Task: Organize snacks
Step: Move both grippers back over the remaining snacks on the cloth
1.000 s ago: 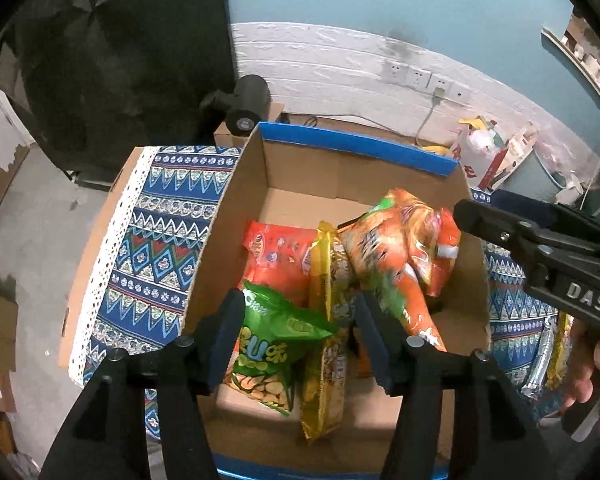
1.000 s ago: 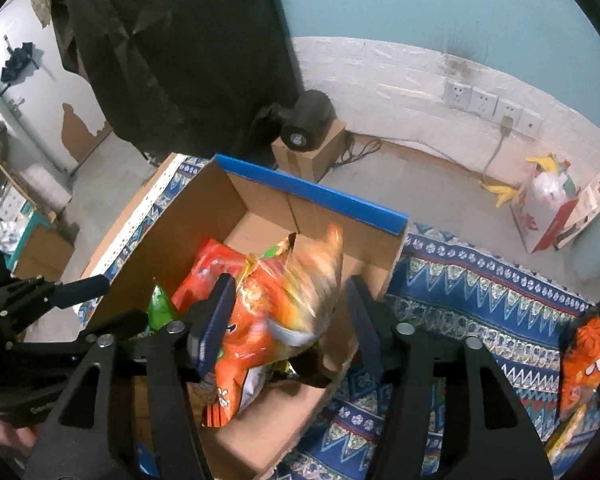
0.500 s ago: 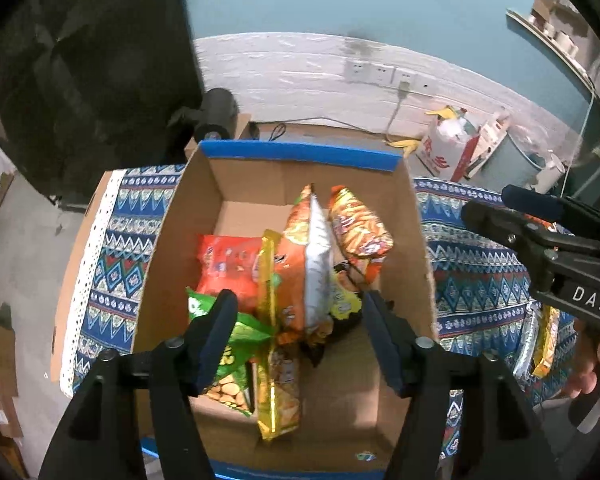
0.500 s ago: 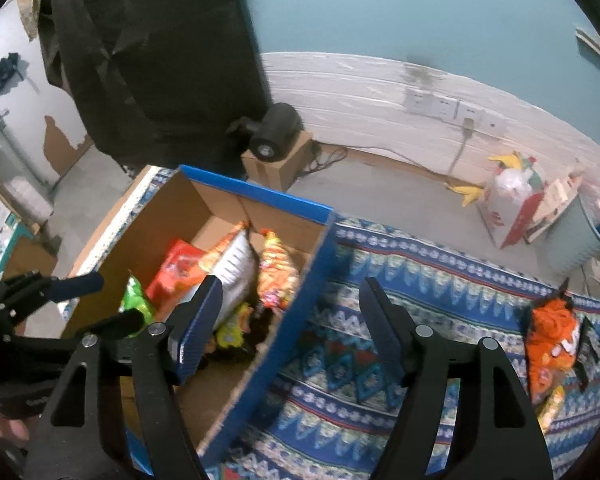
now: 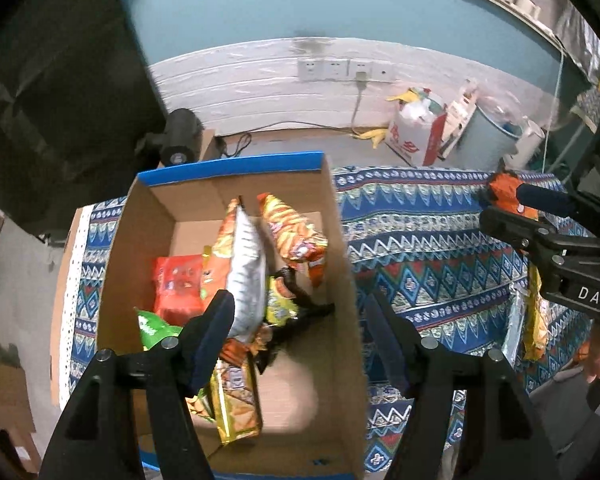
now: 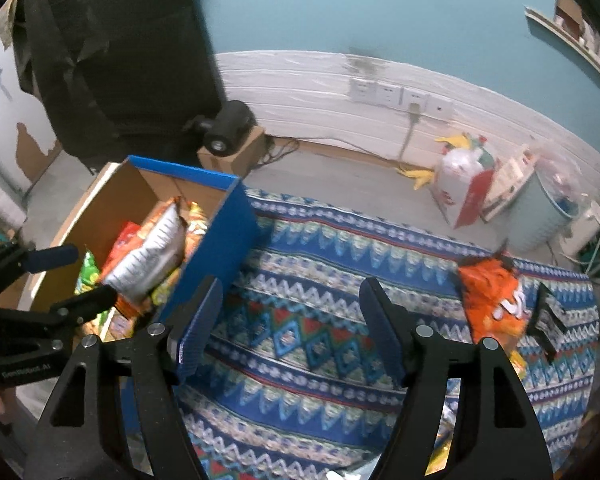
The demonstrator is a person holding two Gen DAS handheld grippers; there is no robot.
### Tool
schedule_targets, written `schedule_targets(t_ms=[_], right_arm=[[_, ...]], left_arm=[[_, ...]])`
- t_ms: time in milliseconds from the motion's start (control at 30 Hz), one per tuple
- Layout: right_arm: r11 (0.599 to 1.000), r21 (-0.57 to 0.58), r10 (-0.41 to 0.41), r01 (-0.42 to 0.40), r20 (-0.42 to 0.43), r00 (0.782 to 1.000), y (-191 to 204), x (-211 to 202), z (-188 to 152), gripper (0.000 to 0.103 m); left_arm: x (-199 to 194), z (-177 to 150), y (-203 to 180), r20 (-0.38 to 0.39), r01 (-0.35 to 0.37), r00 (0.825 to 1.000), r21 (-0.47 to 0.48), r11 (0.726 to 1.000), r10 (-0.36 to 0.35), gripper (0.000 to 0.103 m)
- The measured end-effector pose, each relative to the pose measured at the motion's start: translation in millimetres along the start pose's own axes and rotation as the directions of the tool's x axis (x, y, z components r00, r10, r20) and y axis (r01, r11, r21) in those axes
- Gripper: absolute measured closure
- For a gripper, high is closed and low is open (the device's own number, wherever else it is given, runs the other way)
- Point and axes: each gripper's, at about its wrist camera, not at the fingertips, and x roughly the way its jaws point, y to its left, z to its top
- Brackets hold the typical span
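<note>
A blue-edged cardboard box (image 5: 340,240) holds several snack bags: an orange-and-silver bag (image 5: 242,264), an orange striped bag (image 5: 294,232), a red bag (image 5: 178,284), a green bag (image 5: 152,326) and a yellow bag (image 5: 236,404). My left gripper (image 5: 300,340) is open and empty above the box's near right part. My right gripper (image 6: 290,324) is open and empty over the patterned cloth (image 6: 320,280), right of the box (image 6: 216,256). An orange bag (image 6: 492,300) and a dark packet (image 6: 546,316) lie on the cloth at the right.
A black device on a small carton (image 6: 230,132) stands behind the box. A white-and-red bag (image 6: 464,184) and a pale bin (image 6: 540,216) stand on the floor by the wall. More snack packets (image 5: 536,320) lie at the cloth's right edge.
My right gripper let go of the orange-and-silver bag into the box, opened, and moved right over the cloth. My left gripper view shifted right along the box.
</note>
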Motion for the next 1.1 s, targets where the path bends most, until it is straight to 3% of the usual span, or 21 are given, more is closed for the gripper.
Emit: schedule_targets(t_ms=[267, 500, 900, 1100], right_arm=[[0.998, 0.043, -0.053, 0.054, -0.022, 0.998, -36.0, -7.9, -20.5, 0.031], [0.988, 0.095, -0.120, 0.125, -0.059, 0.991, -74.8, -10.9, -44.5, 0.031], [0.947, 0.197, -0.215, 0.252, -0.191, 0.958, -153.9, 2.6, -98.2, 0.031], [0.926, 0.247, -0.219, 0.287, -0.267, 0.938, -185.2, 18.4, -123.6, 0.031]], left_arm=[[3.9, 2.1, -33.5, -0.007, 0.024, 1.000, 0.058, 0.998, -0.024, 0.027], [19.5, -0.4, -67.5, -0.060, 0.078, 0.996, 0.092, 0.993, -0.072, 0.027], [48.6, -7.2, -131.4, -0.114, 0.116, 0.989, 0.203, 0.972, -0.094, 0.027], [62.2, -8.8, -155.5, -0.129, 0.122, 0.987, 0.251, 0.960, -0.091, 0.027]])
